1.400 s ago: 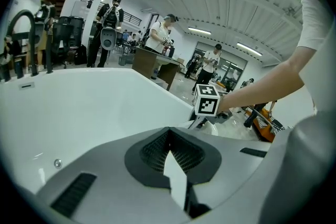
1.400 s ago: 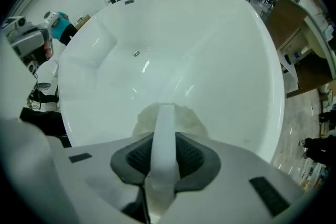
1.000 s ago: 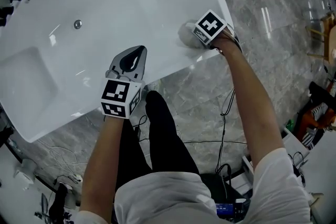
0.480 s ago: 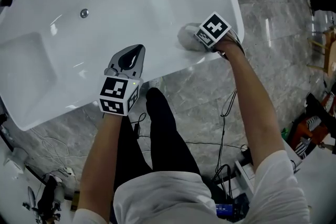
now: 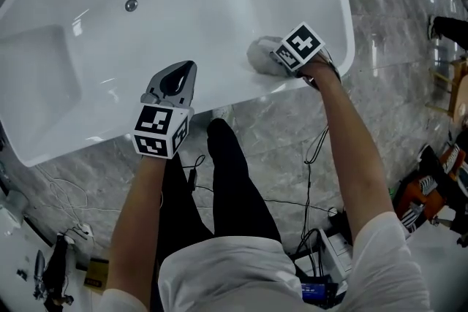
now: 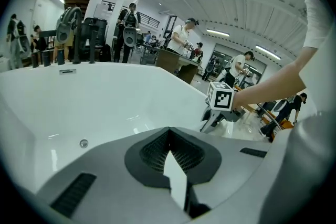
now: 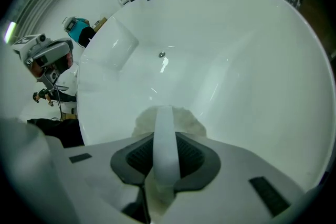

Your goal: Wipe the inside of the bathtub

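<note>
The right gripper [image 7: 164, 113] pinches a fuzzy pale cloth [image 7: 191, 122] against the glossy white bathtub [image 5: 183, 4] wall. The left gripper [image 6: 169, 136], closed and empty, hangs nearby.

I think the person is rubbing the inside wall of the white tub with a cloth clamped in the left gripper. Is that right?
Not quite. The cloth is clamped in the right gripper, not the left. The right gripper view shows its jaws shut on the cloth against the inside wall of the bathtub. The left gripper has nothing between its jaws.
</note>
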Motion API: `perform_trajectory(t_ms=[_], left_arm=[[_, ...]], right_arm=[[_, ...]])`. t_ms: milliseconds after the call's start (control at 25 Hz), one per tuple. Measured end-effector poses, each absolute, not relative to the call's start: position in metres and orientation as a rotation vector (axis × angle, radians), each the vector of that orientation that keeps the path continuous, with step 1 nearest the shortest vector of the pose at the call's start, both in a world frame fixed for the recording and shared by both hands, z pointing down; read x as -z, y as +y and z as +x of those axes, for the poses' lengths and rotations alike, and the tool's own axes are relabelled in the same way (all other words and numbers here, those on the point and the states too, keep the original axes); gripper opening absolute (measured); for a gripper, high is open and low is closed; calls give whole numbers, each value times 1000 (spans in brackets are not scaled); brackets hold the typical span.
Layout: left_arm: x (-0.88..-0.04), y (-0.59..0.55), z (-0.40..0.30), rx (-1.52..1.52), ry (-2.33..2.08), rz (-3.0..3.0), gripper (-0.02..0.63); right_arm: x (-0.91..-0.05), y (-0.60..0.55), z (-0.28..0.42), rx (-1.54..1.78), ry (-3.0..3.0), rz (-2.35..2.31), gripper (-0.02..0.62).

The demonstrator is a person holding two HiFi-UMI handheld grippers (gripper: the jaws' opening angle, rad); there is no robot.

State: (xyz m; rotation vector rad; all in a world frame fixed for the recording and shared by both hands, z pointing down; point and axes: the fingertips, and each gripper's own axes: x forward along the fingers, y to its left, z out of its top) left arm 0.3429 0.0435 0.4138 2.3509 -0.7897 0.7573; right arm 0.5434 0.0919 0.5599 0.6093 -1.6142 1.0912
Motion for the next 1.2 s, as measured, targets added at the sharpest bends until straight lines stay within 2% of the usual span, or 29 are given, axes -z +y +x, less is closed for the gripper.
perform_trajectory(t_ms=[640, 1200], left_arm=[[-424, 33, 237, -751, -903, 2290, 6], [-439, 38, 173, -744, -970, 2199, 6]], right_arm=[[-554, 84, 427, -1107, -1679, 526, 94], [-548, 77, 335, -1121, -1756, 434, 94]])
